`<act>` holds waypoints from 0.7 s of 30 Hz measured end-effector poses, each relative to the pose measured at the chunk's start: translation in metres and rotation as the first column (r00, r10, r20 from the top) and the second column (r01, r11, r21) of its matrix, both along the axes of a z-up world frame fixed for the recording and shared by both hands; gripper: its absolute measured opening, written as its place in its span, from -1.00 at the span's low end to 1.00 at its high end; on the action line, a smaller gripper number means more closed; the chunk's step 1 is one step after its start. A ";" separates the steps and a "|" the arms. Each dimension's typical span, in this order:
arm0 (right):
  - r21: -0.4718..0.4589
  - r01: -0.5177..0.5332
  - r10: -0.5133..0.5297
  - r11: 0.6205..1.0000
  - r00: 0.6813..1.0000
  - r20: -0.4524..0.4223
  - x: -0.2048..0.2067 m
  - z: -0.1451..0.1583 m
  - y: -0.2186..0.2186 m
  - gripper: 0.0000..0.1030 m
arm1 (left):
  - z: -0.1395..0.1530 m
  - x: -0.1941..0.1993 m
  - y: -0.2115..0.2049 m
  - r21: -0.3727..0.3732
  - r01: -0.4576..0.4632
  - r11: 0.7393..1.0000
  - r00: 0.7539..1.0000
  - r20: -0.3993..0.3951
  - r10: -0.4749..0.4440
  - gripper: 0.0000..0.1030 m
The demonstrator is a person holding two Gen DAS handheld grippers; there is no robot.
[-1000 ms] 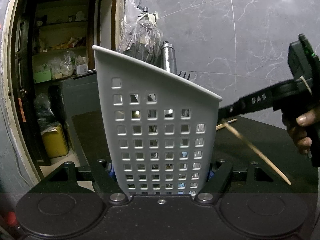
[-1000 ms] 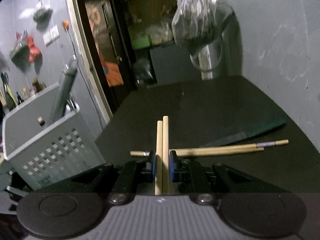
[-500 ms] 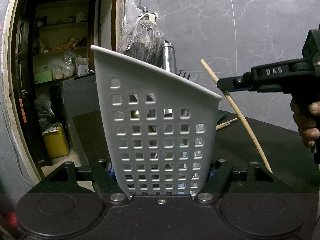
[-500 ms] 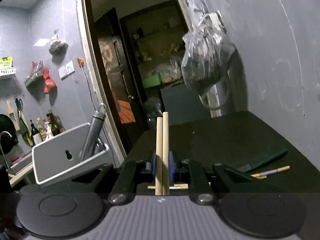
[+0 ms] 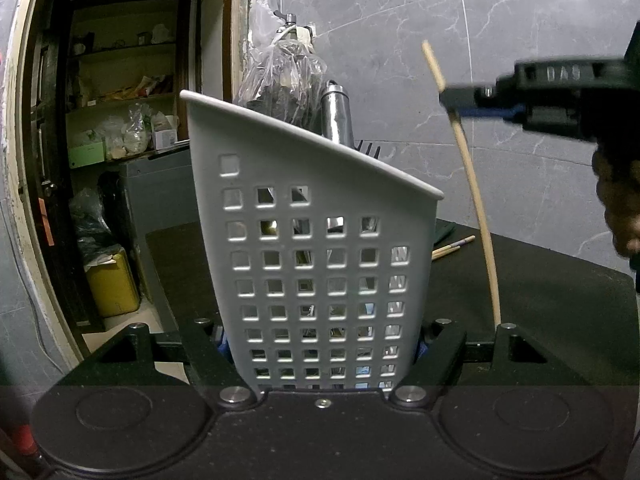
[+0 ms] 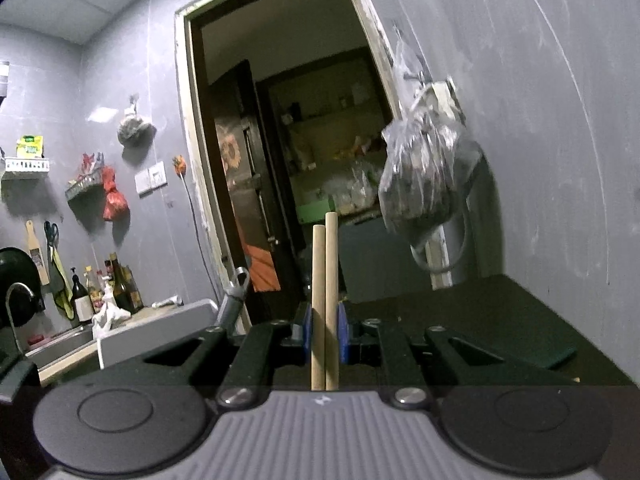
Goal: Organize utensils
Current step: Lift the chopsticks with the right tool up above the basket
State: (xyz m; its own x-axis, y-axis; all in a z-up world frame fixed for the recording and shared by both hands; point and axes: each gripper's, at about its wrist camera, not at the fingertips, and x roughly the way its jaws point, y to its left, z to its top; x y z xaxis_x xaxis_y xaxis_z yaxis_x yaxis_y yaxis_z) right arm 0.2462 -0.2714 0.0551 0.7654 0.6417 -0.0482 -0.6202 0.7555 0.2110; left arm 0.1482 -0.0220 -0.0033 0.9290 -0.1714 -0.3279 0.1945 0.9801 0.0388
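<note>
Right wrist view shows your right gripper (image 6: 324, 334) clenched on two chopsticks (image 6: 325, 280): light, stiff, slippery, so keep pinching them mid-length, while your left gripper (image 5: 322, 344) clamps the basket (image 5: 316, 248).

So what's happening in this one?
A person is sorting utensils with two handheld tools. The left tool grips a grey perforated utensil basket that already holds some cutlery. The right tool is clamped on a pair of wooden chopsticks, held beside the basket, not yet in it. More chopsticks lie on the dark table.
</note>
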 end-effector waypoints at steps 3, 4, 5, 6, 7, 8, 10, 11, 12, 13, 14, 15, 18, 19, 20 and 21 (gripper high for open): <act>0.004 -0.003 0.003 1.000 0.999 0.046 -0.005 0.013 0.002 -0.70 | 0.000 0.000 0.000 0.001 0.000 1.000 1.000 0.000 0.000 0.47; 0.004 -0.006 0.006 1.000 0.998 0.066 -0.007 0.018 0.003 -0.70 | 0.000 0.000 0.000 0.001 -0.001 1.000 1.000 0.000 0.001 0.47; 0.002 -0.010 0.010 1.000 0.997 0.082 -0.009 0.023 0.003 -0.70 | 0.000 0.000 0.000 0.001 -0.001 1.000 1.000 0.000 0.001 0.47; 0.002 -0.014 0.014 1.000 0.995 0.099 -0.012 0.028 0.004 -0.70 | 0.000 0.000 0.000 0.001 -0.001 1.000 1.000 0.000 0.001 0.47; 0.004 -0.022 0.022 1.000 0.993 0.114 -0.013 0.033 0.005 -0.70 | 0.000 0.000 0.000 0.001 -0.001 1.000 1.000 0.000 0.001 0.47; 0.006 -0.034 0.033 0.999 0.991 0.129 -0.016 0.040 0.006 -0.70 | 0.000 0.000 0.000 0.001 -0.001 1.000 1.000 0.000 0.001 0.47; 0.010 -0.051 0.049 0.999 0.987 0.156 -0.020 0.051 0.009 -0.70 | 0.000 0.000 -0.001 0.001 0.000 1.000 1.000 0.000 0.000 0.47; 0.011 -0.063 0.060 0.998 0.983 0.174 -0.022 0.058 0.011 -0.70 | 0.000 0.000 -0.001 0.001 0.000 1.000 1.000 0.000 0.000 0.47; 0.011 -0.074 0.070 0.997 0.979 0.190 -0.023 0.064 0.013 -0.70 | 0.000 0.000 -0.001 0.001 0.000 1.000 1.000 0.000 0.000 0.47; 0.011 -0.086 0.082 0.996 0.975 0.207 -0.025 0.070 0.015 -0.70 | 0.000 0.000 0.000 0.001 0.000 1.000 1.000 0.000 0.000 0.47; 0.012 -0.098 0.093 0.995 0.971 0.222 -0.027 0.076 0.017 -0.70 | 0.000 0.000 -0.001 0.001 -0.001 1.000 1.000 0.000 0.001 0.47; 0.015 -0.110 0.104 0.994 0.966 0.237 -0.029 0.082 0.019 -0.70 | 0.000 0.000 -0.001 0.001 -0.001 1.000 1.000 0.000 0.001 0.47; 0.026 -0.151 0.137 0.988 0.950 0.282 -0.033 0.099 0.026 -0.70 | 0.000 0.000 -0.001 0.002 -0.001 1.000 1.000 0.000 0.001 0.47; 0.029 -0.166 0.150 0.986 0.944 0.295 -0.034 0.103 0.029 -0.70 | 0.000 0.000 -0.001 0.002 0.000 1.000 1.000 0.000 0.000 0.47; 0.031 -0.183 0.165 0.983 0.937 0.308 -0.035 0.107 0.033 -0.70 | 0.000 0.000 -0.001 0.001 0.000 1.000 1.000 0.000 0.000 0.48; 0.033 -0.199 0.178 0.979 0.931 0.319 -0.036 0.111 0.037 -0.70 | 0.000 0.000 0.000 0.001 0.000 1.000 1.000 0.000 0.000 0.48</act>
